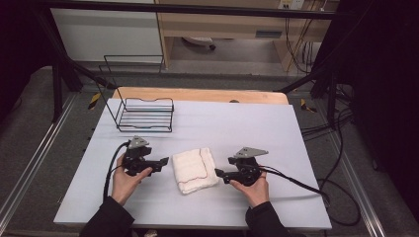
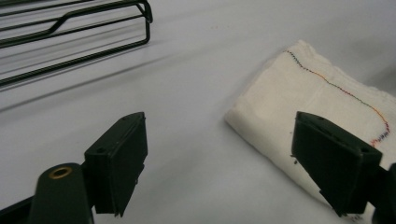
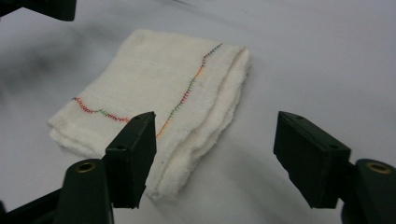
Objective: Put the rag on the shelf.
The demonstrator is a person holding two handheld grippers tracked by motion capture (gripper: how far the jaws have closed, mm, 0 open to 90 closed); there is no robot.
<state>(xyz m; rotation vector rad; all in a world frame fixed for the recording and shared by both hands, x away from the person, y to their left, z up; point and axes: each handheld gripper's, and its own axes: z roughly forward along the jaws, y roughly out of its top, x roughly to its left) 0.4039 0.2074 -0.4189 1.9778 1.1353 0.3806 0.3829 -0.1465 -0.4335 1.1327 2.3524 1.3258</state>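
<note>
Now — cloth (image 1: 195, 170): folded flat near the worktop's (image 1: 257, 123) front edge, let go.
Your left tool (image 1: 165, 161): released.
Your right tool (image 1: 218, 173): released, flanking it to regrasp.

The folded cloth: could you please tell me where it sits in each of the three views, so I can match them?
High view: the cloth lies at centre, between the two grippers on the white table.
Left gripper view: at right, partly behind the right-hand jaw.
Right gripper view: upper left of centre, reaching behind the left-hand jaw.
Shared landmark: its coloured stitching.
</note>
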